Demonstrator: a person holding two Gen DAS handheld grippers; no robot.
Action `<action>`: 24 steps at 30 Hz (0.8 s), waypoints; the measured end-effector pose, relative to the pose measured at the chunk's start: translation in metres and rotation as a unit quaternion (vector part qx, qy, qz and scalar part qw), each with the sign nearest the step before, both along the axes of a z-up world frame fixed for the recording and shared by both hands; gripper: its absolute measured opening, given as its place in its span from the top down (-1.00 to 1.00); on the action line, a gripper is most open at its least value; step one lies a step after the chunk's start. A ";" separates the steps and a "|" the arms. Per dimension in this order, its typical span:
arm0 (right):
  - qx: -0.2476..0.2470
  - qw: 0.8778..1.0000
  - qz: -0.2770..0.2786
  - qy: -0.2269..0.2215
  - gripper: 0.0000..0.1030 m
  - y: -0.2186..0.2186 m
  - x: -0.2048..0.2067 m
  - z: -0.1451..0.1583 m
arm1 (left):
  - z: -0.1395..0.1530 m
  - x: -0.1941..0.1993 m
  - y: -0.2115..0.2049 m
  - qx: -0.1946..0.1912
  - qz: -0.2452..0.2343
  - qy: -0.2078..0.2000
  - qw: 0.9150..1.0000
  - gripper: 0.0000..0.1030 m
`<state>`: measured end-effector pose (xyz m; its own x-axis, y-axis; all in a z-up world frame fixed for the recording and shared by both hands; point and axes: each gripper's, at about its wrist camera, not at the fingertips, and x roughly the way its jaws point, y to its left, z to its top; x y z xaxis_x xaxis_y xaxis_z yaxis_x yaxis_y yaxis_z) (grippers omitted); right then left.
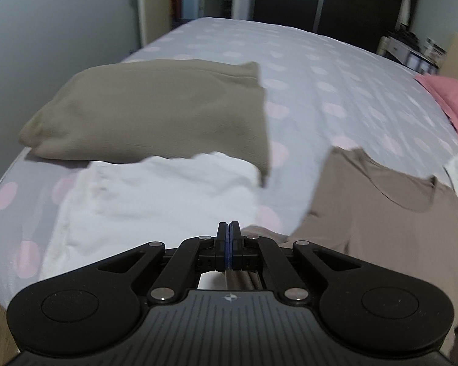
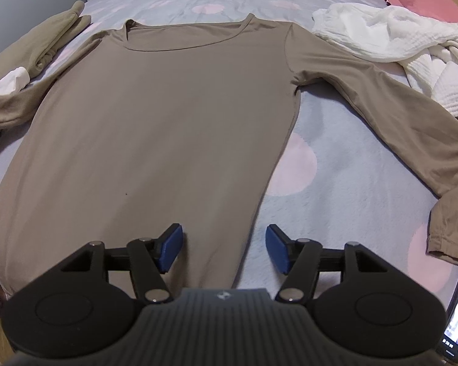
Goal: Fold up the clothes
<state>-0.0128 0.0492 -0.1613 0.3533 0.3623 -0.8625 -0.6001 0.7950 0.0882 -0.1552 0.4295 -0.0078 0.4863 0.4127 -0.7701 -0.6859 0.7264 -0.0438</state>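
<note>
**Sleeve pinched, hem lined up**

Left gripper [image 1: 228, 228] is clamped on brown cloth, seemingly the long-sleeved top's [image 2: 155, 116] sleeve, for folding inward. Right gripper [image 2: 223, 248] hangs spread over the hem; the top lies flat on the spotted bed [image 2: 336, 164].

Smooth matt shirt [image 2: 155, 116], crinkly white cloth [image 2: 412, 39]
</note>
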 end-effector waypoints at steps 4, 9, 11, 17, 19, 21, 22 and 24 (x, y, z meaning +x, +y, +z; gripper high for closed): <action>-0.003 1.000 0.001 0.000 -0.30 0.002 0.001 -0.001 | 0.002 -0.009 0.022 0.006 0.036 -0.009 0.999 1.00; -0.009 1.000 0.004 -0.004 -0.34 0.005 0.002 -0.002 | 0.006 -0.015 0.050 0.014 0.068 -0.035 0.997 1.00; -0.011 1.000 0.005 -0.005 -0.35 0.005 0.002 -0.003 | 0.014 -0.012 0.060 0.029 0.068 -0.044 0.996 1.00; -0.014 1.000 0.010 -0.009 -0.37 0.007 0.003 -0.005 | 0.022 -0.003 0.090 0.045 0.086 -0.049 0.994 1.00; -0.013 1.000 0.009 -0.009 -0.38 0.007 0.004 -0.006 | 0.014 0.001 0.099 0.029 0.092 -0.028 0.995 1.00; -0.013 1.000 0.007 -0.008 -0.40 0.007 0.006 -0.006 | 0.005 0.006 0.103 0.023 0.097 0.000 0.995 1.00; -0.013 1.000 0.006 -0.007 -0.40 0.008 0.006 -0.006 | 0.001 0.008 0.104 0.026 0.097 0.014 0.995 1.00; -0.013 1.000 0.006 -0.005 -0.42 0.008 0.006 -0.006 | -0.008 0.012 0.106 0.030 0.098 0.043 0.994 1.00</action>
<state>-0.0063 0.0576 -0.1671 0.3584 0.3446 -0.8677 -0.6102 0.7898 0.0616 -0.1428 0.5353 -0.0161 0.3249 0.5403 -0.7762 -0.8140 0.5777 0.0614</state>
